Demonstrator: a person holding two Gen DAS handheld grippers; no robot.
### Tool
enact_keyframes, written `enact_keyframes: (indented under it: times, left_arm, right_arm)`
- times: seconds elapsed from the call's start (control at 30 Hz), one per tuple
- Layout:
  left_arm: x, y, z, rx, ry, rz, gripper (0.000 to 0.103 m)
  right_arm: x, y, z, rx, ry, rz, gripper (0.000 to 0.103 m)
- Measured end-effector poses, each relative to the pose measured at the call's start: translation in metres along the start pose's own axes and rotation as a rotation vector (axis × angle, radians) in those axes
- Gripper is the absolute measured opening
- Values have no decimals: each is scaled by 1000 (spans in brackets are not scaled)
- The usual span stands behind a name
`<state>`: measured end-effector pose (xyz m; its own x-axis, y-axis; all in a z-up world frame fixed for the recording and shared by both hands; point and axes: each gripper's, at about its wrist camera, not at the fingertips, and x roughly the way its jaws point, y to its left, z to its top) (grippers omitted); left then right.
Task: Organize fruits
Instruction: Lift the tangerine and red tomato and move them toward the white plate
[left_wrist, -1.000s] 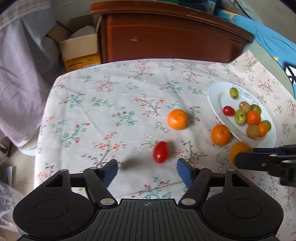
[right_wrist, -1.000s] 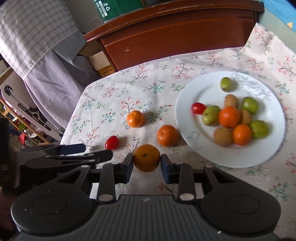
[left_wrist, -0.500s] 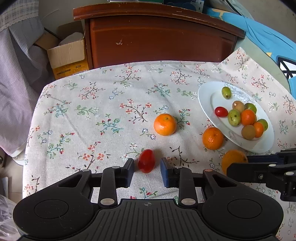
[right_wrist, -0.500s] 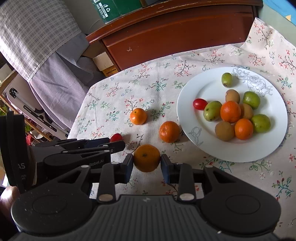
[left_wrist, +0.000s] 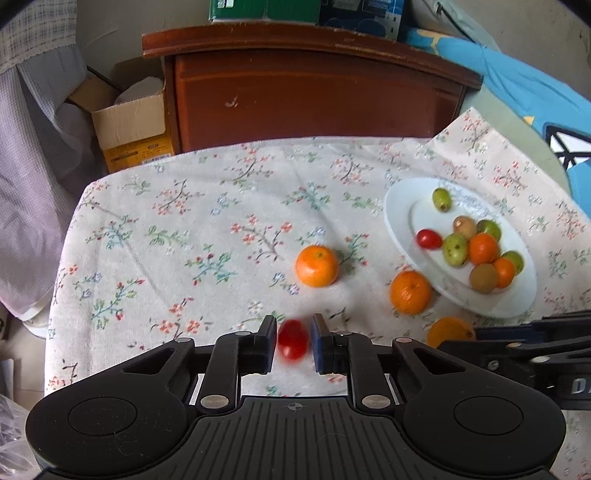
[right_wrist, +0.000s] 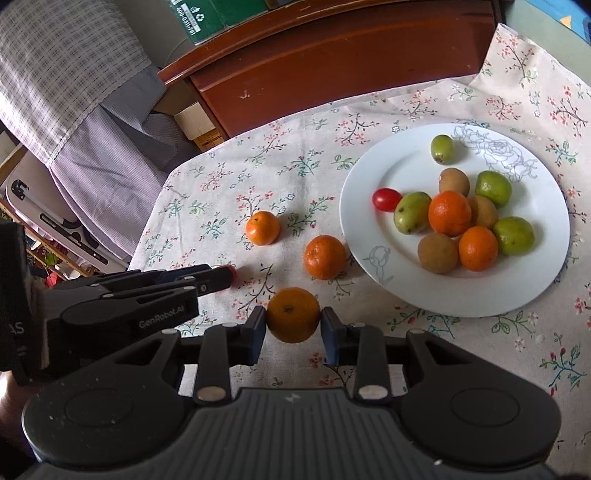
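Observation:
My left gripper (left_wrist: 293, 341) is shut on a red cherry tomato (left_wrist: 292, 339) and holds it above the floral cloth. My right gripper (right_wrist: 293, 320) is shut on an orange mandarin (right_wrist: 293, 314), also lifted off the cloth. Two more mandarins lie loose on the cloth: one (right_wrist: 262, 228) farther left and one (right_wrist: 325, 257) beside the plate's left rim. The white plate (right_wrist: 373, 236) at the right holds several fruits: mandarins, green fruits, brown kiwis and a red tomato (right_wrist: 386, 199). The left gripper also shows in the right wrist view (right_wrist: 231, 273), its tomato nearly hidden.
A dark wooden cabinet (left_wrist: 314, 92) stands behind the table's far edge. A cardboard box (left_wrist: 129, 125) sits on the floor at the far left. Purple checked fabric (right_wrist: 74, 66) hangs to the left. Blue bedding (left_wrist: 517, 81) lies at the far right.
My left gripper closed on the red tomato and lifted it off the cloth. My right gripper rose a little, still holding the mandarin.

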<state>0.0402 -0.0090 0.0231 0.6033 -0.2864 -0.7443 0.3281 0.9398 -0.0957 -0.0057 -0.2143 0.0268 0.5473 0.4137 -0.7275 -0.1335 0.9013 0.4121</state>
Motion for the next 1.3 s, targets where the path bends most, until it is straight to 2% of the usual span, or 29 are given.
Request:
enact_keyframes:
  times: [0.3, 0.53, 0.67, 0.8, 0.87, 0.93, 1.07, 1.3]
  left_arm:
    - [-19, -21, 16, 4, -73, -76, 17]
    - [-30, -32, 26, 51, -112, -96, 18]
    - [-31, -18, 27, 79, -57, -72, 21]
    - [-14, 0, 14, 64, 50, -40, 22]
    - [-6, 1, 7, 91, 83, -21, 26]
    - [-3, 3, 3, 100, 89, 3, 29]
    - [0, 7, 2, 67, 85, -7, 31]
    - [15, 2, -1, 93, 69, 23, 28]
  right_arm:
    - [-10, -11, 7, 23, -41, -18, 32]
    - [-29, -24, 21, 49, -122, -39, 32]
    - [-34, -32, 23, 74, -138, -47, 32]
    - [-30, -33, 21, 77, -121, -52, 33]
    - [-28, -31, 21, 70, -114, -46, 33]
    - [-27, -28, 20, 56, -111, -39, 33]
    - [-24, -25, 18, 45, -102, -31, 33]
    - [-21, -27, 17, 57, -90, -34, 32]
